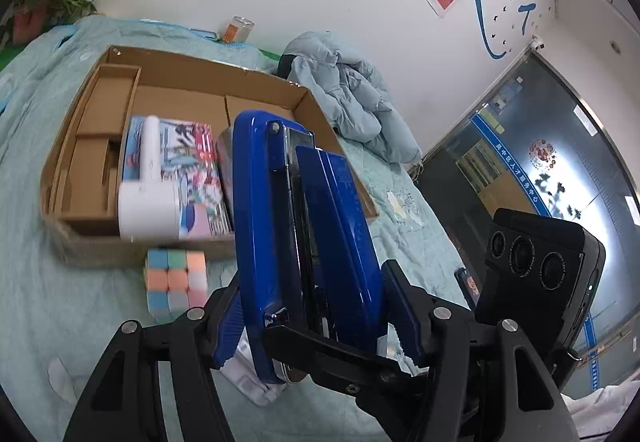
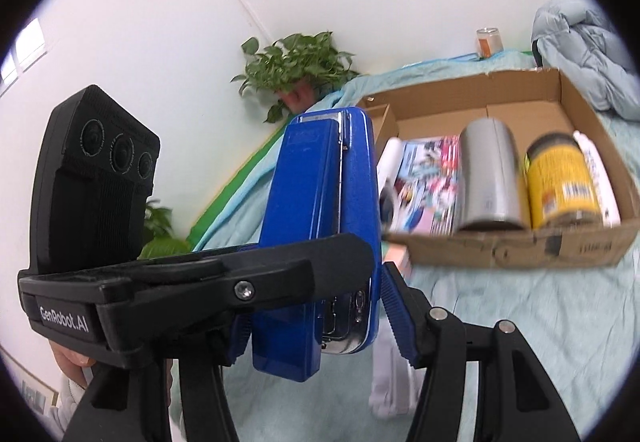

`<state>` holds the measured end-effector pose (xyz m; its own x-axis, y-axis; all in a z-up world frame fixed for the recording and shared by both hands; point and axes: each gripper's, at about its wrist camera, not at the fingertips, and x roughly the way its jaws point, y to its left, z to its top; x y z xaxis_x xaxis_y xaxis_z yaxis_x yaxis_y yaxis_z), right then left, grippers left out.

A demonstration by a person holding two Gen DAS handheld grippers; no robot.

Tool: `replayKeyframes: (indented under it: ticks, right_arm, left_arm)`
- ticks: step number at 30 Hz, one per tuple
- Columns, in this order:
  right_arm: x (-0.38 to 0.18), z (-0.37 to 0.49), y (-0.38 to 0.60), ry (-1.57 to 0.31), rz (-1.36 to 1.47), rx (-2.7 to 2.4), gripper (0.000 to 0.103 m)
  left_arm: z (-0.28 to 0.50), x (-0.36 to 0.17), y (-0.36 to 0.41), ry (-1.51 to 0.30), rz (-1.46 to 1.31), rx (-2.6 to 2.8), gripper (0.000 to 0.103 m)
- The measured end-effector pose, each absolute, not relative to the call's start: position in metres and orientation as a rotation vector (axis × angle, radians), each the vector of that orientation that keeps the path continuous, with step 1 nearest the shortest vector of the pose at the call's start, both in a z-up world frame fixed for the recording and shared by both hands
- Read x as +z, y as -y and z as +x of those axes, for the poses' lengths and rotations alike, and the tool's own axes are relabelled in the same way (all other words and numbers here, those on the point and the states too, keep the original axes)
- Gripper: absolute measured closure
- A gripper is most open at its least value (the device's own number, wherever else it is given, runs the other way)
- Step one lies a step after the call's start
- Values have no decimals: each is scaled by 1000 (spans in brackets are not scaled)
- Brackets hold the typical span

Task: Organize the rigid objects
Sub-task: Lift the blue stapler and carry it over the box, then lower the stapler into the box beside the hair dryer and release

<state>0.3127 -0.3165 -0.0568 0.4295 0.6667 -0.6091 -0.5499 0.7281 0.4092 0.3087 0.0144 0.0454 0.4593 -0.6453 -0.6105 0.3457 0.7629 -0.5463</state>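
Two tools, left tool (image 1: 320, 322) and right tool (image 2: 316, 306), half open, both clamped one blue stapler (image 1: 304, 226); its long axis pointed away toward the far cardboard box (image 1: 100, 242).

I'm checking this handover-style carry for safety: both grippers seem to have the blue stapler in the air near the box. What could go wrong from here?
1. Both the left gripper and right gripper clamp one blue stapler; uneven pulling could twist it loose.
2. The cardboard box is already crowded with a silver can and yellow jar, so placing may knock them.
3. The puzzle cube sits just outside the box, in the path.
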Motion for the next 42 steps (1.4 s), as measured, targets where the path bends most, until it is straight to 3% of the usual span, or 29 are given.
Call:
replayKeyframes:
  ticks: [10,27,31,39,42]
  right_arm:
    - [-54,371,298,-864,160,716,46]
    - [-111,430,289,-1104,185,584,46]
    - [-114,430,289,-1114,189,524,46]
    - [-115,422,282,-1147,167,492,41]
    - [-106,407,287,-1088,132,517,34]
  left_arm:
    - [388,54,-14,-944,-341,-631,45]
    - [475,-27,-15,-1135,-385,-624,43]
    - [482,-20,-15,-1093,-338,-528,28]
    - [467,6,-26,-957,-272,-447,27]
    - [441,20,-32,-864,-203,-378,18]
